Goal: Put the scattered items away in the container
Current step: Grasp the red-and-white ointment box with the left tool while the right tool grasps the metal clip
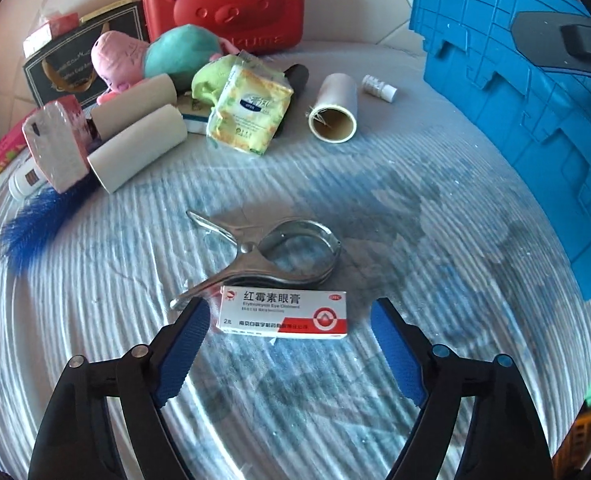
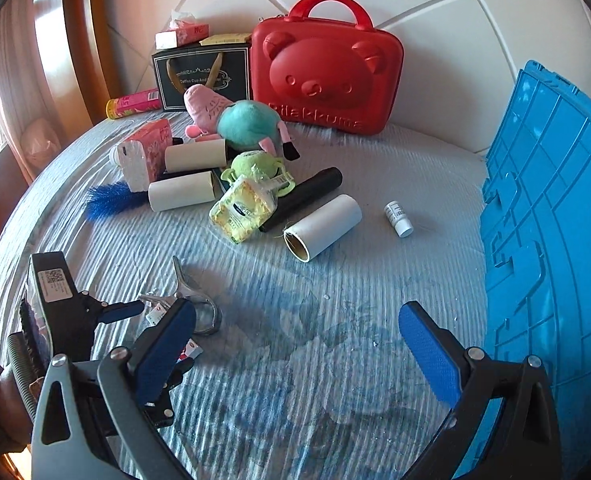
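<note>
1. Ointment box point(image 1: 283, 312), white and red, lies flat on the striped blue bedcover point(image 1: 95, 280); it serves as landmark for everything below
2. Left gripper point(image 1: 289, 316) straddles the box, jaws apart, one blue pad at each short end; left pad looks at or just off the box end, right pad clearly apart from it, so no grip yet
3. Judgement: jaws sit across the long axis because the box lies sideways to the gripper, so closing would pinch it end to end
4. Metal clamp point(image 1: 279, 252) lies just behind the box, its handle touching or tucked under the box's far edge; a low approach risks catching it as well
5. Blue crate point(image 1: 535, 140), the likely container, stands to the right of the box and behind it, well apart, its ribbed wall facing the bed
6. Right gripper point(image 2: 295, 344) hangs over bare cover to the right of the box, between box and crate, fingers wide apart, nothing between them; probably waiting its turn
7. Behind the box, well apart: white paper roll point(image 1: 333, 110), small white bottle point(image 1: 379, 88), yellow tissue pack point(image 1: 251, 112), then a heap of more rolls and plush toys
8. Red bear case point(image 1: 223, 4) and black gift bag point(image 2: 201, 78) stand farthest behind the box, against the padded headboard point(image 2: 455, 12)
9. Scattered items all sit outside the crate as far as can be seen; crate inside not visible, so tidying looks at an early stage
</note>
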Demonstrator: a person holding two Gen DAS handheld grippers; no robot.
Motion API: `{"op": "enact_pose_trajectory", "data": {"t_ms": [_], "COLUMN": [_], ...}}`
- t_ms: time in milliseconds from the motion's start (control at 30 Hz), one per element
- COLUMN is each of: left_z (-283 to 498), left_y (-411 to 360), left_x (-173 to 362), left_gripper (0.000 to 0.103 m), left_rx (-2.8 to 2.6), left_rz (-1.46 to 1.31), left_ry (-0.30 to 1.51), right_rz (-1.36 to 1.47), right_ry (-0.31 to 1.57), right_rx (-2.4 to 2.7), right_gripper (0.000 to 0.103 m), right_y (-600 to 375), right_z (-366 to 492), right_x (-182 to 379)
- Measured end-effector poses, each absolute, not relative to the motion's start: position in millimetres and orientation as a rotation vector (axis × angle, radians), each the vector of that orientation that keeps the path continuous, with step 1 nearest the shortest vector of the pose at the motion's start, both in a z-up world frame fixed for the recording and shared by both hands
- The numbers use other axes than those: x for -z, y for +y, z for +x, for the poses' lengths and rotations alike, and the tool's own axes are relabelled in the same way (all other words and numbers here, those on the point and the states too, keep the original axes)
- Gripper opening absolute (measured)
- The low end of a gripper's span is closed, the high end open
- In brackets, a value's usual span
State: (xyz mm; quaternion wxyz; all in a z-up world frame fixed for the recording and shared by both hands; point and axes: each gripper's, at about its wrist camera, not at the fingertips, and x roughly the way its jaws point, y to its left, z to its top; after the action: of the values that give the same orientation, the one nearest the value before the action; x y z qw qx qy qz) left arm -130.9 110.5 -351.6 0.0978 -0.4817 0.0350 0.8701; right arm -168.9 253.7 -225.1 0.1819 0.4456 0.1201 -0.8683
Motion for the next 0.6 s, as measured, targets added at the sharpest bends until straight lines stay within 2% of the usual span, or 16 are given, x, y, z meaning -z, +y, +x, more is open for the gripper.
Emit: {"op": "enact_pose_trajectory", "data": {"t_ms": [300, 367, 400, 600], "left_z": [-127.8, -128.6, -128.3, -125.1], "left_y": [118.0, 117.4, 117.5, 112.1], "left_x": [372.7, 372.2, 371.8, 367.5], "left_gripper": [0.081, 0.078, 0.073, 0.072], "left_rx": [-2.562, -2.577, -2.583, -2.58], "left_rz": [-1.386, -1.369, -1.355, -1.345], "left_ry": [0.177, 0.171, 0.169, 0.124], "right_rz": [1.321, 1.324, 1.325, 1.313], "right_ry": [0.357, 0.364, 0.368, 0.369], "right_rx": [2.404, 2.394, 2.388, 2.359], "right_gripper": [0.103, 0.103, 0.103, 0.103], "right_y": [248.1, 243.9, 241.7, 228.5], "right_z": [-171.6, -171.8, -171.7, -172.5], "right_x": [262.2, 266.7, 268.5, 276.7]}}
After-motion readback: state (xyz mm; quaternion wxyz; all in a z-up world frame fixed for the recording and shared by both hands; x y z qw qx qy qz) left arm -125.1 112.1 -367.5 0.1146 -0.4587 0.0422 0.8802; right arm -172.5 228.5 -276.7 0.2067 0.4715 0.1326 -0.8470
